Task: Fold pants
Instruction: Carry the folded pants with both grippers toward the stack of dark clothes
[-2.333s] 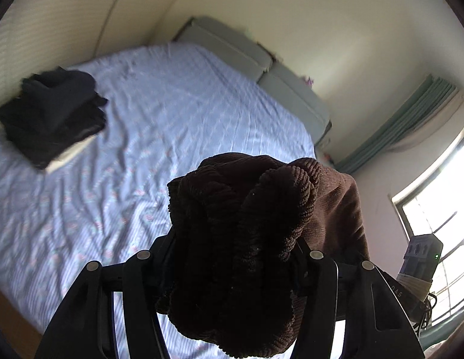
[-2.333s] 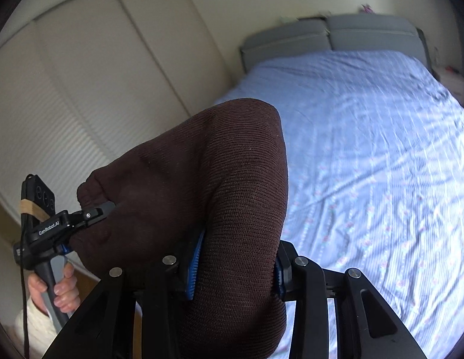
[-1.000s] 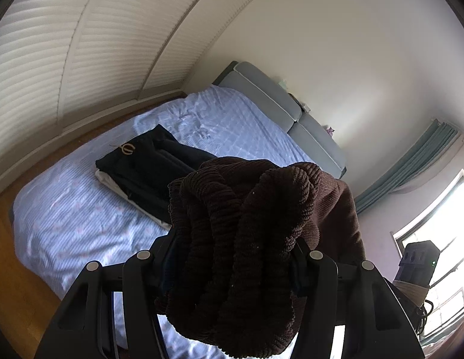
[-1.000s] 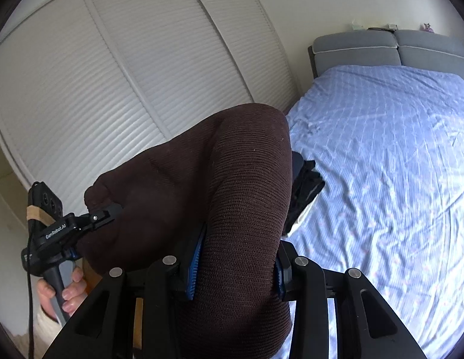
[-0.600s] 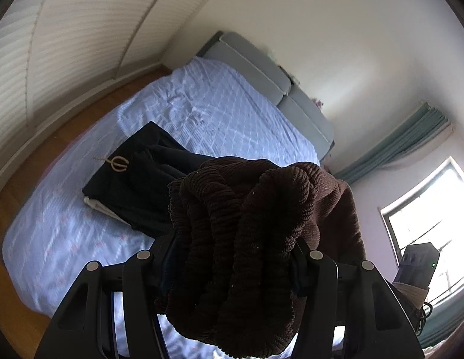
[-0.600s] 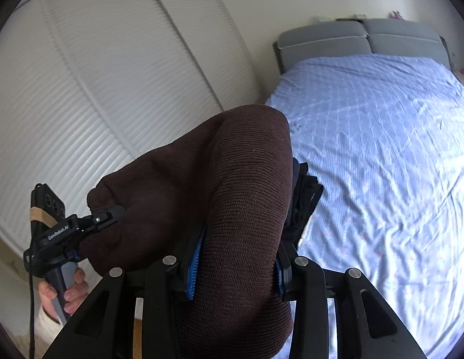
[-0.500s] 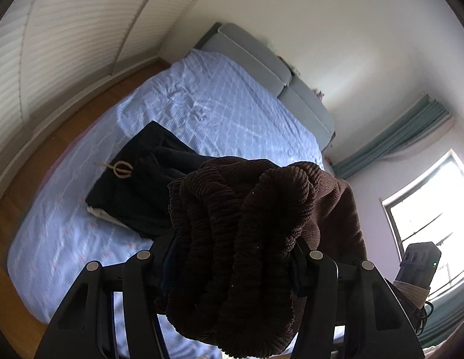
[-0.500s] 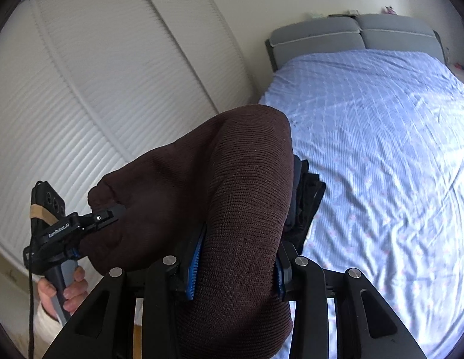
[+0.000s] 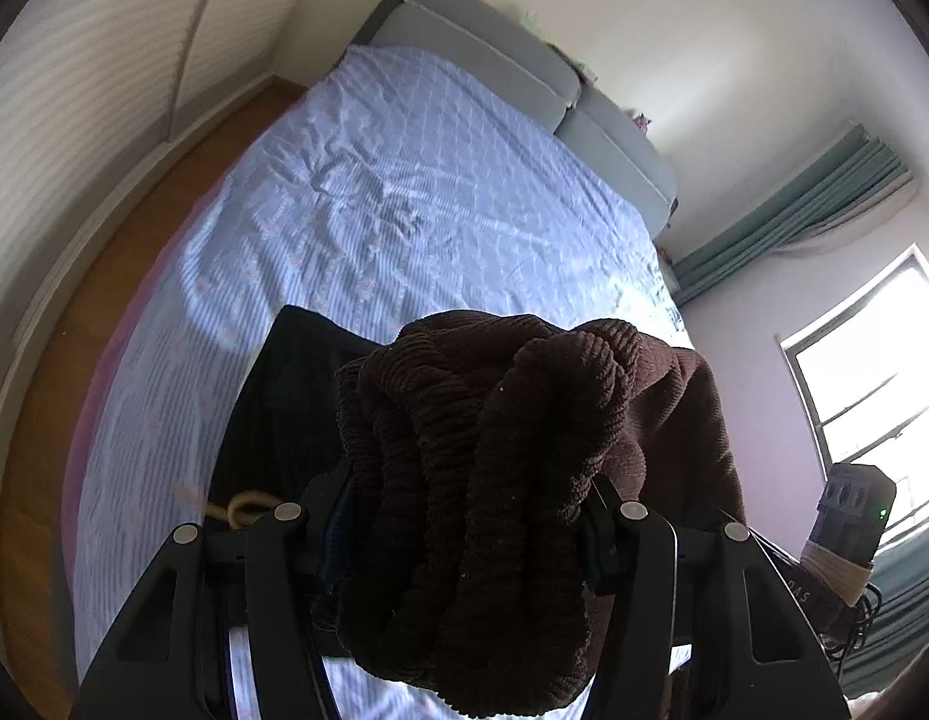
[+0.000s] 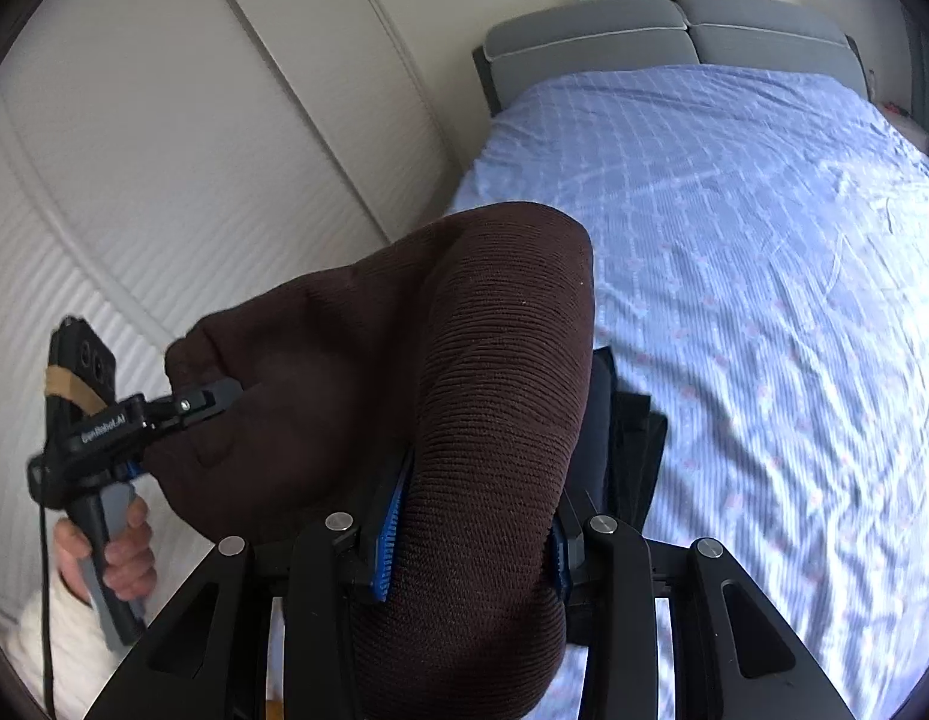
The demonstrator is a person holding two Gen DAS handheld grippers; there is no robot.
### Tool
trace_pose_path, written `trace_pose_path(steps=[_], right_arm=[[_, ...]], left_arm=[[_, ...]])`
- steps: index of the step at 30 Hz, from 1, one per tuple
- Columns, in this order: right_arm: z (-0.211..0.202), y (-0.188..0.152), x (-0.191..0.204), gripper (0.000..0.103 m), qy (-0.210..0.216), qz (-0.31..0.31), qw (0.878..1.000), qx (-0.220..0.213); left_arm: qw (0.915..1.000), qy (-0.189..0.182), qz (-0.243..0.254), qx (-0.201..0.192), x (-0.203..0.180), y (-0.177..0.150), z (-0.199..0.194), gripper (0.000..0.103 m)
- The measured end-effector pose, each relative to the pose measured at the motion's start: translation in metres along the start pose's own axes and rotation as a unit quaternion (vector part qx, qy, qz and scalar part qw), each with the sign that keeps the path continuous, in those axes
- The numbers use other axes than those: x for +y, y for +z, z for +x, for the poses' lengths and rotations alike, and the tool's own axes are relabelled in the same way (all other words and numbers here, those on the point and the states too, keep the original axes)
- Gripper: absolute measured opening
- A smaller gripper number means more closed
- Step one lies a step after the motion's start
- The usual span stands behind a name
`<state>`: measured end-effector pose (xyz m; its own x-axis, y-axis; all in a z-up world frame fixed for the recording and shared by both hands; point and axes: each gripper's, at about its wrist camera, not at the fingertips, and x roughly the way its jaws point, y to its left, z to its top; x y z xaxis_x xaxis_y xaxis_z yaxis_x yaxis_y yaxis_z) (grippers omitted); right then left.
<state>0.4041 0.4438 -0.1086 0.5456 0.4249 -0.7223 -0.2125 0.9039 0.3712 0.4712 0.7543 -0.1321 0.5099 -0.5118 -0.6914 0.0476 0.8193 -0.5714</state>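
both the left gripper [image 9: 464, 516] and right gripper [image 10: 470, 516] clamp the folded brown pants [image 9: 500, 420], carrying them over the dark stack [image 9: 284, 396] at lower left. next, by my reading: lower squarely, then release.

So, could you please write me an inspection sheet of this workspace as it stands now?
Surface: bed, blue sheet, wrinkled.
Job's things: brown pants, bunched, held off the bed by both grippers.
Clutter: dark folded clothes stacked on the bed's near end.
Grippers: left gripper and right gripper both shut on the pants.
Cables: black cable hanging from the left handle.
Surroundings: slatted wardrobe doors, grey headboard, curtain, window.
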Motion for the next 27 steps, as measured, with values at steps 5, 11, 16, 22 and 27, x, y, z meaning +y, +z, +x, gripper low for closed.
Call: trace_pose_path(steps=[5,11,16,22,27], right_arm=[[0.036,0.005,-0.016,0.038,-0.016,0.014,1.000,0.022],[0.047,0.000,-0.022,0.040,-0.026,-0.001,0.999,0.028],[0.067,0.002,-0.036,0.046,-0.020,0.026,0.999,0.041],[0.083,0.000,-0.050,0.050,-0.011,0.036,0.998,0.053],[0.087,0.001,-0.052,0.056,-0.009,0.038,0.998,0.054]], left_arm=[[0.9994,0.015,0.007,0.030,0.026,0.011,0.037,0.056],[0.9967,0.033,0.035,0.066,0.044,0.010,0.061,0.057],[0.9955,0.036,0.032,0.081,0.057,0.007,0.081,0.062],[0.9948,0.051,0.038,0.080,0.064,0.007,0.094,0.072],[0.9905,0.096,0.067,0.072,0.055,0.008,0.089,0.083]])
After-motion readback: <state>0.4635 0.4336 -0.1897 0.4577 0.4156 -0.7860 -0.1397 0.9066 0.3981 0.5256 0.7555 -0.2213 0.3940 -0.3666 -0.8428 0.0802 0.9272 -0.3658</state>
